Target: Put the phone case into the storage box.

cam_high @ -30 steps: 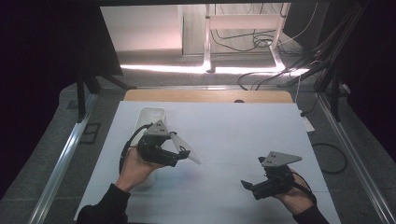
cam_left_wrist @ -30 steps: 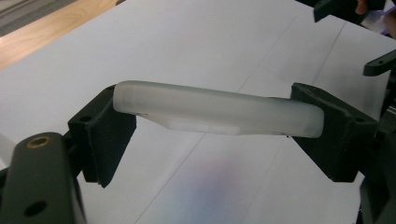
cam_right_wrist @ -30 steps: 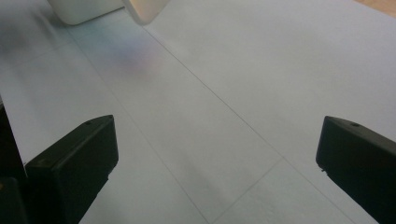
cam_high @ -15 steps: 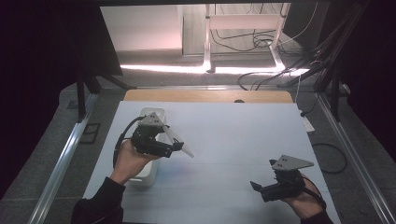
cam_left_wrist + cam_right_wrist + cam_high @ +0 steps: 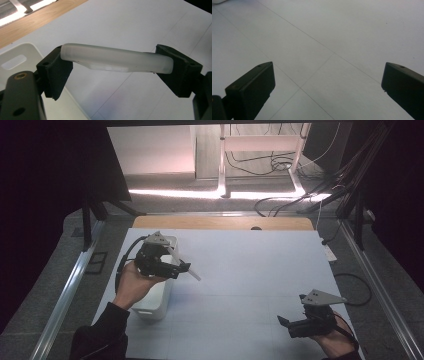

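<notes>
Frosted, perhaps plastic bar [image 5: 117,59], matt black jaws, smooth white bin [image 5: 150,307], pale matt sheet [image 5: 260,270], wooden edge [image 5: 220,223]

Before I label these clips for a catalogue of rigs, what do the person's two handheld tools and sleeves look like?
Both are black, blocky tools. Each carries a grey three-cornered plate on top. The left claw has a black cable looping from it, thick square-edged black pads, and a brass-coloured insert in its body. The right claw has the same black wedge-shaped pads. The left arm wears a dark sleeve.
</notes>
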Motion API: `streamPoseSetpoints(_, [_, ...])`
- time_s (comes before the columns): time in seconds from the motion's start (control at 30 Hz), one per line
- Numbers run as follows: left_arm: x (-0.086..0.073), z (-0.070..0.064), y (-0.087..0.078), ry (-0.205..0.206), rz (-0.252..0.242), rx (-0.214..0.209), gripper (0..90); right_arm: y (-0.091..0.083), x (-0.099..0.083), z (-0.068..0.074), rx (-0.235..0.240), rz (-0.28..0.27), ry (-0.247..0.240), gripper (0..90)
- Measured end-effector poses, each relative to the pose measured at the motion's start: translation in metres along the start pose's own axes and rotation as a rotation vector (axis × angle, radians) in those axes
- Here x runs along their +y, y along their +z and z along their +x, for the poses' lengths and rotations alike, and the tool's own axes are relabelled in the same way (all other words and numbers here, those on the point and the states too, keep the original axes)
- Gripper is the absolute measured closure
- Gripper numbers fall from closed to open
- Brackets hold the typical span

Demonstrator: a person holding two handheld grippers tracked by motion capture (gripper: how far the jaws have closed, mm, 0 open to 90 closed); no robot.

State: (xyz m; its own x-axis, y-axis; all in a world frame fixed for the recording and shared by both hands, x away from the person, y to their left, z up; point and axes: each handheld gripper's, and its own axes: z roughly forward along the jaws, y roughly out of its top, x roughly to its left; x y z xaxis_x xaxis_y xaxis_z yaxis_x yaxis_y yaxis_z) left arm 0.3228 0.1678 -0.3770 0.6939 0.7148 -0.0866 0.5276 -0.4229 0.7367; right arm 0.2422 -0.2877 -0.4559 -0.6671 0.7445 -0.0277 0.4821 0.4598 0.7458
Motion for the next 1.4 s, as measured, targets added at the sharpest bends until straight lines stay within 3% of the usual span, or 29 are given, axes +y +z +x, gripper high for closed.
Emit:
streamPoseSetpoints(0.33, [0.006,0.015,-0.011,-0.046,0.008,0.060,17.6,-0.011,-0.011,-0.006,-0.045,-0.004,0.050,0.0])
streamPoseSetpoints(0.73, [0.010,0.033,-0.025,-0.098,0.015,0.103,17.6,-0.024,-0.020,-0.009,-0.093,-0.022,0.099,0.0])
streamPoseSetpoints(1.4, [0.017,0.062,-0.029,-0.158,0.059,0.210,17.6,-0.026,-0.022,-0.008,-0.113,-0.030,0.095,0.0])
